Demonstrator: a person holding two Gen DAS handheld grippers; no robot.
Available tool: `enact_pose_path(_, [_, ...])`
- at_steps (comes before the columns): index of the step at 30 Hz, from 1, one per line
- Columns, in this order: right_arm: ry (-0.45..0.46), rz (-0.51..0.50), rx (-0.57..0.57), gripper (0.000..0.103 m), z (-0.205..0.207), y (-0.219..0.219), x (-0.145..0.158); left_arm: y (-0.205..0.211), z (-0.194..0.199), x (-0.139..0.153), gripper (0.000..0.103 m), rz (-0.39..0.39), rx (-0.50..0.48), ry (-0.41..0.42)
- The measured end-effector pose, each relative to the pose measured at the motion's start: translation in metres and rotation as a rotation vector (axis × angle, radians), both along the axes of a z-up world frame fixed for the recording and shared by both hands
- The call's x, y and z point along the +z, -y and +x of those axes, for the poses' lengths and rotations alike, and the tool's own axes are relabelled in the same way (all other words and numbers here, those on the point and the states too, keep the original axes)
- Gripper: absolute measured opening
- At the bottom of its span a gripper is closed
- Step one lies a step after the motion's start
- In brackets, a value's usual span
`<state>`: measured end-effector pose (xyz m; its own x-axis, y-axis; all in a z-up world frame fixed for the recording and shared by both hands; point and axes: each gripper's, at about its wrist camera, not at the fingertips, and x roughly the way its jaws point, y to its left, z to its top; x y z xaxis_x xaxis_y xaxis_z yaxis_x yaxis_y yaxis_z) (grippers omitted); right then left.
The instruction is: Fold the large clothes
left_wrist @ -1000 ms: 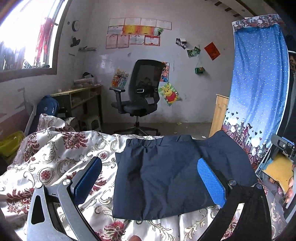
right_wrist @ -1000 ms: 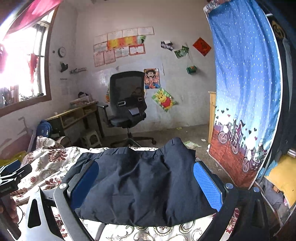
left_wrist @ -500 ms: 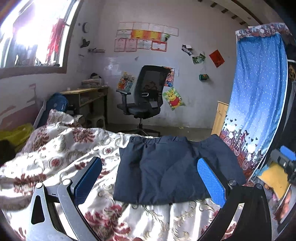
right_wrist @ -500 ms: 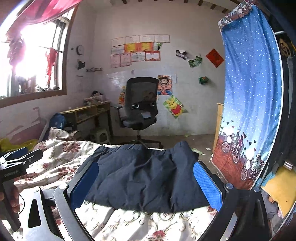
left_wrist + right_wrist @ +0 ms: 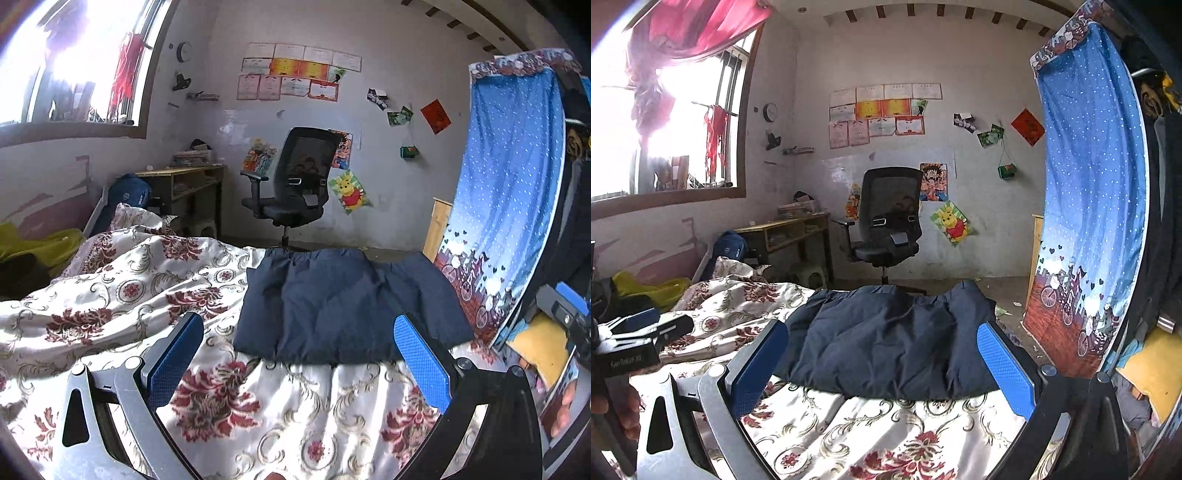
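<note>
A folded navy garment (image 5: 343, 302) lies flat on the floral bedspread (image 5: 133, 295) near the bed's far right side. In the right wrist view the same navy garment (image 5: 886, 339) shows a rumpled top and a straight near edge. My left gripper (image 5: 295, 354) hovers open above the bedspread, back from the garment's near edge, with nothing between its blue pads. My right gripper (image 5: 882, 354) is also open and empty, held short of the garment. The left gripper's body (image 5: 631, 343) shows at the left edge of the right wrist view.
A black office chair (image 5: 295, 188) stands by the far wall, with a wooden desk (image 5: 184, 184) to its left under the window. A blue dotted curtain (image 5: 506, 206) hangs at the right beside the bed. A yellow-green cloth (image 5: 44, 243) lies at the bed's left end.
Both grippers have pulled back and risen from the garment, which now looks smaller and farther off. More bedspread shows in front of it. The garment has not moved.
</note>
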<state>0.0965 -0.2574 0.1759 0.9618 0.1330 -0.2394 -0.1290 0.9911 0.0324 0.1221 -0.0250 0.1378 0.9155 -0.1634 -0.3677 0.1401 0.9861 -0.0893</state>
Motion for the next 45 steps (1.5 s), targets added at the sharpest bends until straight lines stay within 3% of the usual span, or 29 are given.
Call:
enact_pose_path(5, [0.004, -0.008, -0.012, 0.103, -0.02, -0.004, -0.011, 0.006, -0.019, -0.009, 0.101, 0.055, 0.019, -0.005])
enact_pose_path(25, [0.007, -0.012, -0.015, 0.103, -0.039, -0.02, -0.072, 0.002, -0.041, -0.062, 0.101, 0.082, 0.105, 0.0])
enact_pose_path(32, [0.02, -0.051, 0.007, 0.103, -0.042, -0.025, -0.082, 0.004, -0.037, -0.081, 0.101, 0.089, 0.114, -0.052])
enact_pose_path(38, [-0.047, -0.045, 0.018, 0.103, -0.031, -0.027, -0.097, 0.004, -0.033, -0.097, 0.101, 0.12, 0.124, -0.095])
enact_pose_path(45, [-0.129, -0.028, -0.075, 0.103, -0.012, -0.02, -0.111, 0.0, -0.026, -0.111, 0.101, 0.129, 0.146, -0.131])
